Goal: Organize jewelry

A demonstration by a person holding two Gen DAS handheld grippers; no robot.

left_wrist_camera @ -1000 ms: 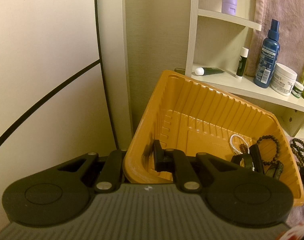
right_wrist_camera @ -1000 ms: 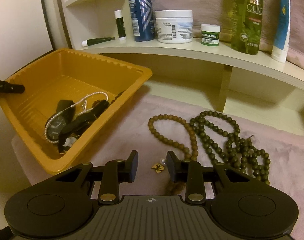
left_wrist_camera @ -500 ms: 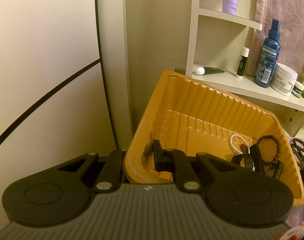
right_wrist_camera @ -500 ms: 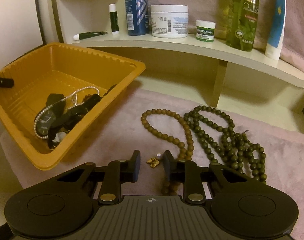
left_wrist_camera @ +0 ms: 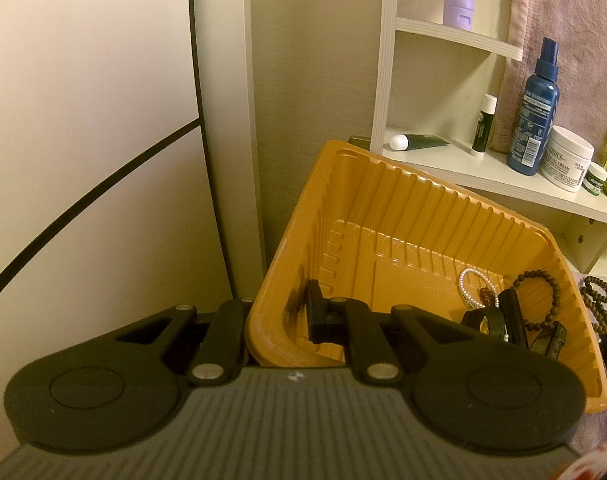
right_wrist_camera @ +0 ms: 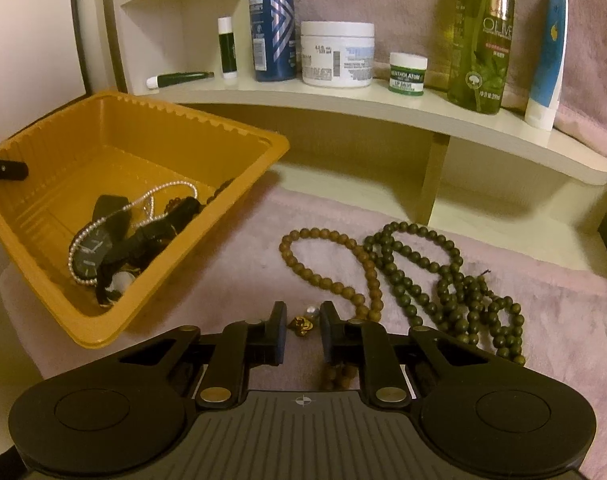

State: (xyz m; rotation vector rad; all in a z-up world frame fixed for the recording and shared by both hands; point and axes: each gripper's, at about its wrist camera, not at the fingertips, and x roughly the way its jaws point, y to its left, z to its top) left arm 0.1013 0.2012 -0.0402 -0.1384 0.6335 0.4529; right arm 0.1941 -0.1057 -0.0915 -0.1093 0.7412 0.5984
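My left gripper [left_wrist_camera: 278, 317] is shut on the near left wall of the orange tray [left_wrist_camera: 423, 200], one finger inside and one outside. The tray [right_wrist_camera: 223, 136] holds a black watch [right_wrist_camera: 91, 250], a pearl bracelet [right_wrist_camera: 159, 192] and dark bead bracelets [left_wrist_camera: 543, 280]. My right gripper [right_wrist_camera: 303, 330] hangs low over the pink cloth [right_wrist_camera: 231, 264]. Its jaws are closing around a small gold trinket [right_wrist_camera: 301, 324], which lies between the fingertips with thin gaps on both sides. A brown bead necklace [right_wrist_camera: 327, 280] and a green bead necklace [right_wrist_camera: 423, 276] lie just beyond on the cloth.
A curved shelf [right_wrist_camera: 383, 108] behind the cloth carries a blue bottle [right_wrist_camera: 271, 28], a white jar [right_wrist_camera: 337, 54], a small salve jar [right_wrist_camera: 407, 72], a green bottle [right_wrist_camera: 485, 36] and tubes. A pale wall [left_wrist_camera: 83, 120] stands left of the tray.
The right gripper's fingers have drawn closer together around the gold trinket. The left gripper and the tray have not moved.
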